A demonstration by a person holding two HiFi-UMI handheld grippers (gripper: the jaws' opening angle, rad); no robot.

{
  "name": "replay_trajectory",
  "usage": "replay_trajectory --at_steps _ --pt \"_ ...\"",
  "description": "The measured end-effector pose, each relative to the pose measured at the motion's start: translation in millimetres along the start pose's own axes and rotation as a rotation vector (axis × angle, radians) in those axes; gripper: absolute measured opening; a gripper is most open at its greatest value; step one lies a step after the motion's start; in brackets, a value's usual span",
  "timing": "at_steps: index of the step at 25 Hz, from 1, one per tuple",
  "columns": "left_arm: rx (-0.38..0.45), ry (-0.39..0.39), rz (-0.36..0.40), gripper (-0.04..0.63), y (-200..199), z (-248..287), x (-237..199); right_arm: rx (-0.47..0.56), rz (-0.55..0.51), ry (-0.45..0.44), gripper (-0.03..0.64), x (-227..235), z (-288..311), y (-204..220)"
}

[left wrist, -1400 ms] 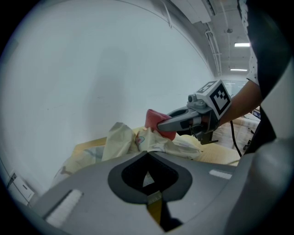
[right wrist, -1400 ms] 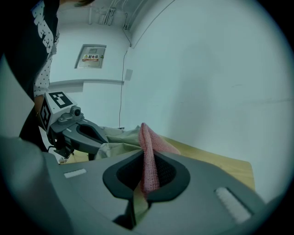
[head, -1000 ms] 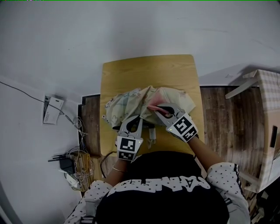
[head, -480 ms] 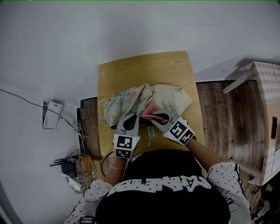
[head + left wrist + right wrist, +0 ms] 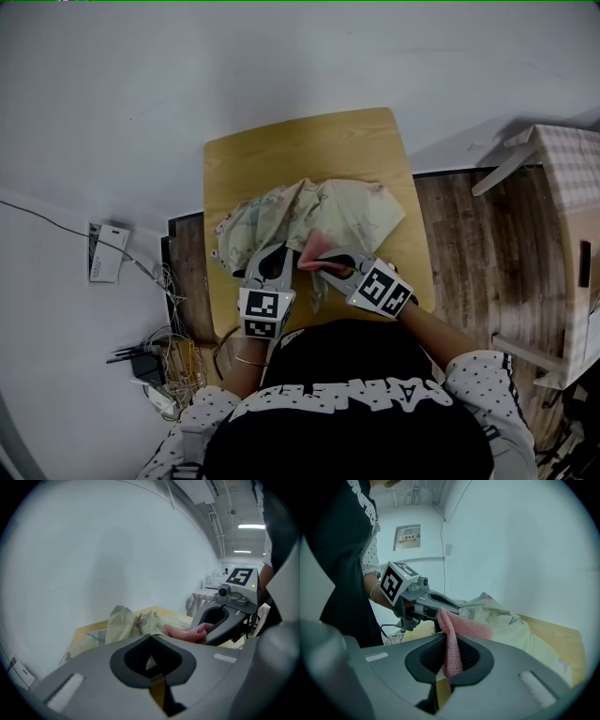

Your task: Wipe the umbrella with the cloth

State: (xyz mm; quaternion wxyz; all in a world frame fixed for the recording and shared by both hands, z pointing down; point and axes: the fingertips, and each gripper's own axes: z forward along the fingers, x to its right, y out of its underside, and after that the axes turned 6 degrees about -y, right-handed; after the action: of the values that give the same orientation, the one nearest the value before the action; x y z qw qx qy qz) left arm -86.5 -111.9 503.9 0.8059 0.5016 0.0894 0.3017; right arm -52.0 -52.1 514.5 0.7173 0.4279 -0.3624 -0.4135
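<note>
Swept the right claw leftward over the umbrella during the last second, ending just beside the left claw. Kept the left claw where it was, at the near left edge of the fabric.

Clamps the pink cloth in the right claw, jaws closed on it. Catches that pink cloth in the right gripper view running down between the two pads and folding forward over the tips toward the umbrella. Rests it against the umbrella's near side, right next to the left claw's tip.

Shows the left claw with jaws drawn together, meeting at the edge of the pale umbrella fabric. Cannot tell whether a fold is nipped between them.

Finds the umbrella collapsed and crumpled, cream with small prints, spread across the middle of the wooden surface. Leaves bare wood on the far side, toward the white wall.

Held from the person's side, with the marker cubes toward the body and both sets of tips pointing away and down onto the fabric.
</note>
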Motion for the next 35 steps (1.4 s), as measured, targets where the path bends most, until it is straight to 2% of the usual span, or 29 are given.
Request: replay_trajectory --at_steps 5,10,12,16,18,24,35 --pt "-0.008 0.0 -0.036 0.003 6 1 0 0.012 0.023 -0.018 0.035 -8 -3 0" --pt "0.002 -0.004 -0.015 0.003 2 1 0 0.064 -0.009 0.019 0.035 -3 -16 -11" --pt "0.001 -0.006 -0.006 0.003 1 1 0 0.109 -0.011 0.072 0.035 8 -26 -20" --pt "-0.004 -0.01 -0.015 0.003 3 1 -1 0.163 -0.029 0.238 0.035 40 -49 -31" --pt "-0.006 -0.012 -0.02 0.003 5 1 -1 0.179 -0.035 0.286 0.035 54 -58 -35" --pt "-0.008 -0.017 -0.022 0.003 4 0 -1 0.177 -0.035 0.379 0.035 94 -73 -43" --pt "-0.032 -0.021 -0.058 0.003 8 2 -2 0.086 0.001 0.427 0.035 145 -60 -26"
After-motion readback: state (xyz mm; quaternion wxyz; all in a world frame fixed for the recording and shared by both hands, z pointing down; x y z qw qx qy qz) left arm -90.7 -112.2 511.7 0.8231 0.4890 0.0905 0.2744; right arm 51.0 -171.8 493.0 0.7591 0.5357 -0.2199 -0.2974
